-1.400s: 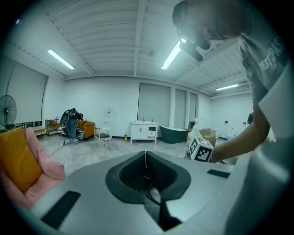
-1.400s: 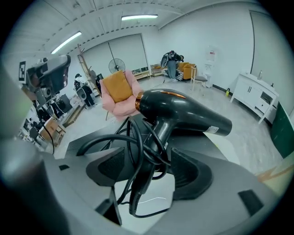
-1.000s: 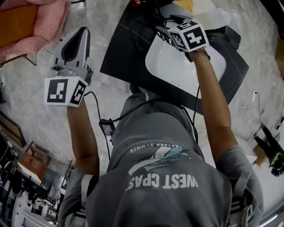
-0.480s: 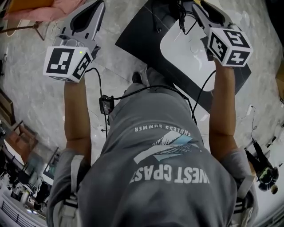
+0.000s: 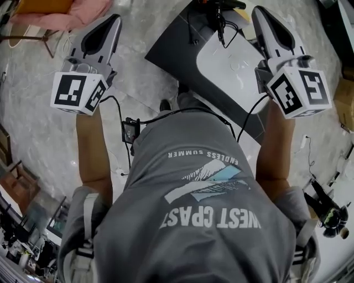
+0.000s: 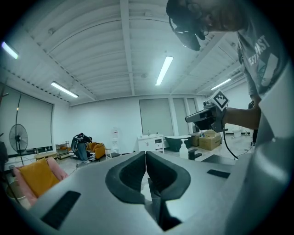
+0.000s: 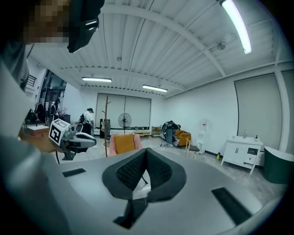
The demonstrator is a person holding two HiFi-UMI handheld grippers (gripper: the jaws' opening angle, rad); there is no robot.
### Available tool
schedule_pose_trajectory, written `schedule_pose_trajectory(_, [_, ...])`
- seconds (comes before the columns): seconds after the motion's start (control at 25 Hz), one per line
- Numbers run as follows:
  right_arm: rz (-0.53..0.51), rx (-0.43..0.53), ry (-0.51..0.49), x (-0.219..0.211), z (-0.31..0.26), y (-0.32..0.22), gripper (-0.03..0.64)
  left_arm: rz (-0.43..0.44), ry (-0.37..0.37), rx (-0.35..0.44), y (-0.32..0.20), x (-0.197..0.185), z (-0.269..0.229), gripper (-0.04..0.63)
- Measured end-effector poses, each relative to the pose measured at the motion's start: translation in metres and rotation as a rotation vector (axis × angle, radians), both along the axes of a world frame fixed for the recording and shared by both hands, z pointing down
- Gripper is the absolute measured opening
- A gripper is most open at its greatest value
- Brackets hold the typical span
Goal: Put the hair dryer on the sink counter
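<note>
The dark sink counter point(image 5: 171, 50) with its white basin point(image 5: 235, 66) lies below me. At its far end rests a dark corded object point(image 5: 220, 14), apparently the hair dryer. My right gripper point(image 5: 259, 12) point(image 7: 146, 156) hangs high above the basin's right side. Its jaws have just been closing and are shut with nothing between them. My left gripper point(image 5: 113, 19) point(image 6: 146, 158) is raised over the floor to the left of the counter, shut and empty. Each gripper view shows the other gripper held level: the right gripper point(image 6: 206, 117) in the left one, the left gripper point(image 7: 76, 137) in the right one.
A pink cushioned seat point(image 5: 61, 11) stands at far left on the marble floor. A soap bottle point(image 6: 184, 149), a white cabinet point(image 6: 151, 143) and a dark tub point(image 6: 177, 142) stand beyond. There is a fan point(image 7: 123, 121) and an orange chair point(image 7: 124, 143). Cables run from both grippers to my waist point(image 5: 131, 132).
The right gripper has lifted off the counter's far end, away from the dark object, and swung right. The left gripper has risen a little.
</note>
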State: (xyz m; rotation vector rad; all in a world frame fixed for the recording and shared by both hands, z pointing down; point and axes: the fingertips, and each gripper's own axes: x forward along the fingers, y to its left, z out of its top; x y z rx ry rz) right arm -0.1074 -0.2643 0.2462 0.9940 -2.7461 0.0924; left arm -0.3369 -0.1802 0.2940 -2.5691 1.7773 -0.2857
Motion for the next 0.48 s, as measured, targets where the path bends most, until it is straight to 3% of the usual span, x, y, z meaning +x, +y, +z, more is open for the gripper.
schedule_pose_trajectory(0.48, [0.004,0.078,0.009,0.005,-0.054,0.057,0.028,-0.011,0.008,0.030,0.045,-0.011,-0.021,0.020])
